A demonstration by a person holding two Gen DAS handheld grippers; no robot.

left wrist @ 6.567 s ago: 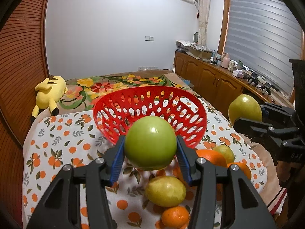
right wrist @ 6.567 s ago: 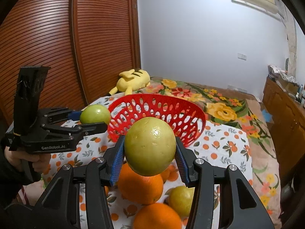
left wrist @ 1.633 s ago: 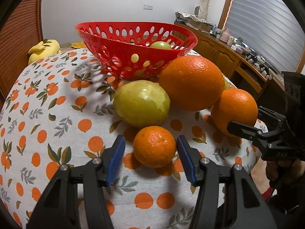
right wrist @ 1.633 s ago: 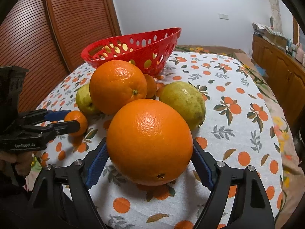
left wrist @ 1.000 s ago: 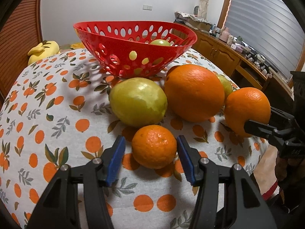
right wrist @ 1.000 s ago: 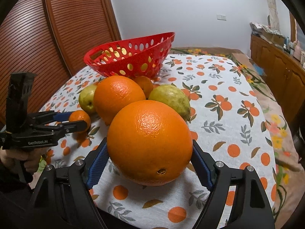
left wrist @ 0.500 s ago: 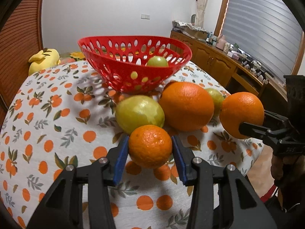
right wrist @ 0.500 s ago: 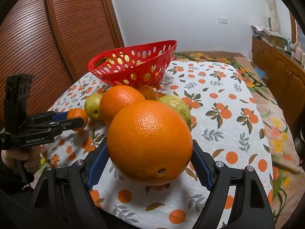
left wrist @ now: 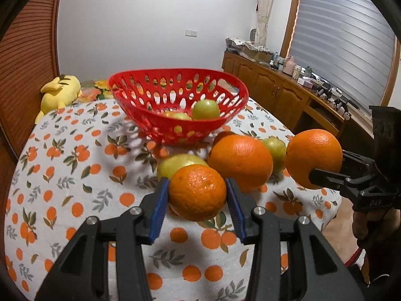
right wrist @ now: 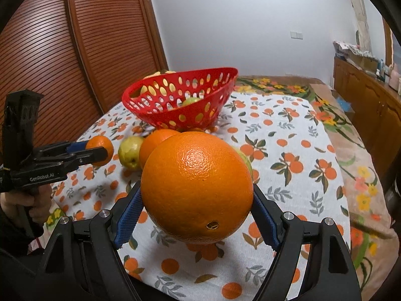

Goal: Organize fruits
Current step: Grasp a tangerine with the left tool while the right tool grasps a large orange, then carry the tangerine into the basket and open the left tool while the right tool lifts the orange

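Two grippers each carry a fruit above the orange-patterned tablecloth (left wrist: 75, 165). The left gripper (left wrist: 198, 195) has just been closing, and its blue pads now press both sides of a small mandarin (left wrist: 198, 192), held clear of the cloth near the near edge. The right gripper (right wrist: 198, 200) clamps a large orange (right wrist: 196, 186) between its pads – the same fruit shows at the right of the left wrist view, lifted off the cloth.

Further in, toward the far edge, stands a red perforated basket (left wrist: 155, 123) with a green apple (left wrist: 206, 109) and another pale green fruit inside. Between the basket and the near edge lie a second large orange (left wrist: 240, 163), a yellow-green fruit (left wrist: 179, 164) just beside it, and a smaller green one (left wrist: 275, 151) behind. A yellow plush toy (left wrist: 59, 94) lies beyond the far left edge.
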